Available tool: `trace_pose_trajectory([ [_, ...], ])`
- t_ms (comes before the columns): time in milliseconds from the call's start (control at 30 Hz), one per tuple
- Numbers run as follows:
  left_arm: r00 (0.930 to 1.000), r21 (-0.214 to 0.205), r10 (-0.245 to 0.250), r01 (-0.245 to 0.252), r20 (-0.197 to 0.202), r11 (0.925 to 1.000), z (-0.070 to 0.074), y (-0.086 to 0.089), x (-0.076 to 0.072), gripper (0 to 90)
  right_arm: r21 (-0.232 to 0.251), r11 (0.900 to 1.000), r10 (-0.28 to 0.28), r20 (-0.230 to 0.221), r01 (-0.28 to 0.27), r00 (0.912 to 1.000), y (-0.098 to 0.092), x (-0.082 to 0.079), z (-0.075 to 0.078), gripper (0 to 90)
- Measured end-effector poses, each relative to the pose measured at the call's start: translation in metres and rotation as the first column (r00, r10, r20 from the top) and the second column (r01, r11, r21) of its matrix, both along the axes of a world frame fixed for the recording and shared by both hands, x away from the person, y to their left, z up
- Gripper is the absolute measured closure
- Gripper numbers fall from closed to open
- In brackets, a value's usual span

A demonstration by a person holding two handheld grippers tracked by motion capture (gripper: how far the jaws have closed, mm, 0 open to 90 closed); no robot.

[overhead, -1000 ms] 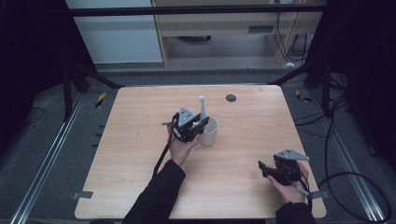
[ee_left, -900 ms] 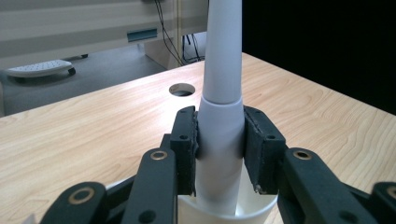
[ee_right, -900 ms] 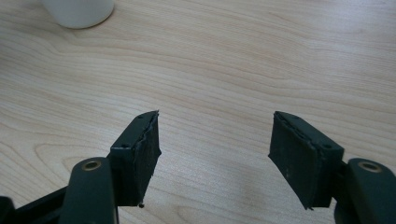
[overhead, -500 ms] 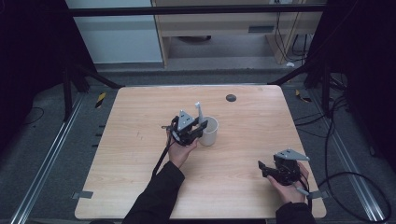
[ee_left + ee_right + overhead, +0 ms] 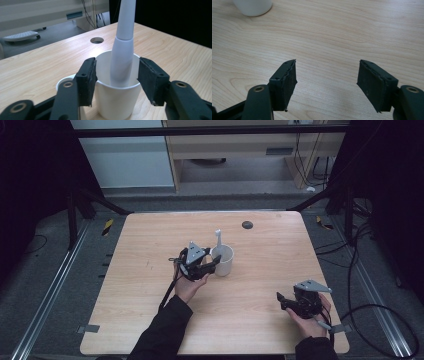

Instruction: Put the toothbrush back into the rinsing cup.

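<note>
- High view, left to right: left claw (image 5: pixel 214 265) at mid-counter (image 5: pixel 150 320), right up against the near-left side of the white cup (image 5: pixel 223 260); well apart, right claw (image 5: pixel 281 300) low over the near-right corner.
- Left gripper view: jaws just been opening, now spread to either side of the cup (image 5: pixel 117 87), pads clear of its wall, so nothing gripped.
- Inside the cup: one pale grey-white handled tool (image 5: pixel 122 50), perhaps a brush or pestle, resting on the bottom and leaning on the rim, upper end sticking out well above it (image 5: pixel 218 236). Nothing else visible in there.
- Just left of the cup, behind the left jaw, a second low white rim (image 5: pixel 65 80); too hidden to say what.
- Judged step: release just done, tool delivered into the cup and let go.
- Next move, as a guess: draw the left claw straight back, without clipping the rim or tipping the cup.
- Right gripper view: jaws just been opening, wide apart over bare wood, holding nothing; cup base (image 5: pixel 253 7) at the top-left edge.
</note>
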State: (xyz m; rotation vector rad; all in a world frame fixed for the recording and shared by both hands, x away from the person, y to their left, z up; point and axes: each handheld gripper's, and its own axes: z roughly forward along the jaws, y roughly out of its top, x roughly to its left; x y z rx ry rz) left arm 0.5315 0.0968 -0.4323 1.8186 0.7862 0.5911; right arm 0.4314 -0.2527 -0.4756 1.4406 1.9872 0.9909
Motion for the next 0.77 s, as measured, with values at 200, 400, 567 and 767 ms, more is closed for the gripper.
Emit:
trace_pose_trajectory([
  [200,0.9998,0.059,0.009,-0.008,-0.015,0.9982,0.012,0.012,-0.004,39.8,-0.003,1.0,-0.008,0.003,0.008,1.0,-0.001,-0.001,0.0,30.2],
  [400,0.9994,0.143,0.007,-0.002,-0.035,0.9897,0.015,0.026,-0.013,36.0,-0.005,0.9999,-0.015,0.007,0.015,0.9999,-0.002,-0.002,0.0,27.6],
  [567,0.9947,0.18,0.023,-0.005,-0.1,0.9836,0.001,0.053,-0.024,33.2,-0.002,0.9998,-0.021,0.007,0.021,0.9998,-0.003,-0.003,0.0,26.4],
  [767,0.9819,0.196,0.089,-0.055,-0.167,0.9791,-0.012,0.093,-0.039,30.3,-0.007,0.9995,-0.029,0.01,0.029,0.9995,-0.004,-0.003,0.0,24.6],
])
